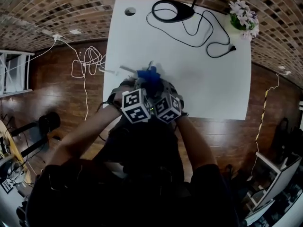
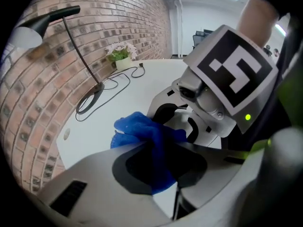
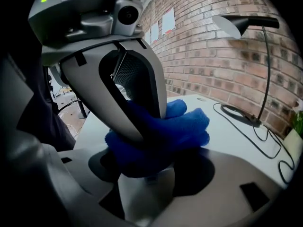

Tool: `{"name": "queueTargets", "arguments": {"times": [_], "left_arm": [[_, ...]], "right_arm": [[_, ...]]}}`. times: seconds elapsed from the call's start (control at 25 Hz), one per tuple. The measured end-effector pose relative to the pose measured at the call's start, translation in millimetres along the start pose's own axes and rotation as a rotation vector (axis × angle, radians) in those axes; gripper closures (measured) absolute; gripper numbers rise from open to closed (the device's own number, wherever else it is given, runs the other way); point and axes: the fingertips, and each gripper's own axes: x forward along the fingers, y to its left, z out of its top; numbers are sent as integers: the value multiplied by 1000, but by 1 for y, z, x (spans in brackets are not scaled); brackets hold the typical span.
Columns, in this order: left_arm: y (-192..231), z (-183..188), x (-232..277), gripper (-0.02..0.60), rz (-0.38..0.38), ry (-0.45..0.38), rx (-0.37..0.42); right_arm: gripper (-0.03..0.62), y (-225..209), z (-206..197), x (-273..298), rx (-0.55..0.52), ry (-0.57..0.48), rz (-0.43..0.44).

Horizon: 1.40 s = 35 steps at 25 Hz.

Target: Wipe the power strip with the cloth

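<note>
White table (image 1: 208, 79) under brick walls: well apart from the lamp (image 1: 173, 9), the right gripper (image 3: 147, 174) pinches the power strip (image 3: 144, 195), which we judge rigid, light and smooth, best clamped across its narrow body. Beside it, the left gripper (image 2: 158, 162) nips the soft cloth (image 2: 142, 131) at a bunched fold.

Office-like workroom: brick wall (image 1: 57, 4), wood floor (image 1: 61, 98), white table (image 1: 213, 89), desk lamp (image 1: 173, 9), potted flowers (image 1: 244, 19).

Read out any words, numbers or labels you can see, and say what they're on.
No text can be read anywhere.
Marker cubes: black-and-white square patterns only, no letters or numbers.
Wall sheets: too blurred to read.
</note>
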Motion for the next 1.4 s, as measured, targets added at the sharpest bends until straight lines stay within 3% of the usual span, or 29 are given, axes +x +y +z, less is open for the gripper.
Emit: {"name": "queueTargets", "arguments": {"times": [0.12, 0.44, 0.64, 0.96, 1.4], "left_arm": [[0, 4, -2, 522, -16, -38, -42], [-10, 12, -2, 525, -119, -66, -52], [-14, 12, 6, 529, -109, -20, 59], [-11, 13, 4, 520, -109, -56, -19], [-11, 14, 5, 515, -102, -66, -20]], "right_arm": [[301, 0, 2, 2, -4, 0, 3], [301, 3, 3, 3, -3, 0, -3], [301, 2, 0, 3, 7, 12, -2], [298, 1, -1, 4, 27, 28, 0], [296, 1, -1, 2, 21, 15, -8]]}}
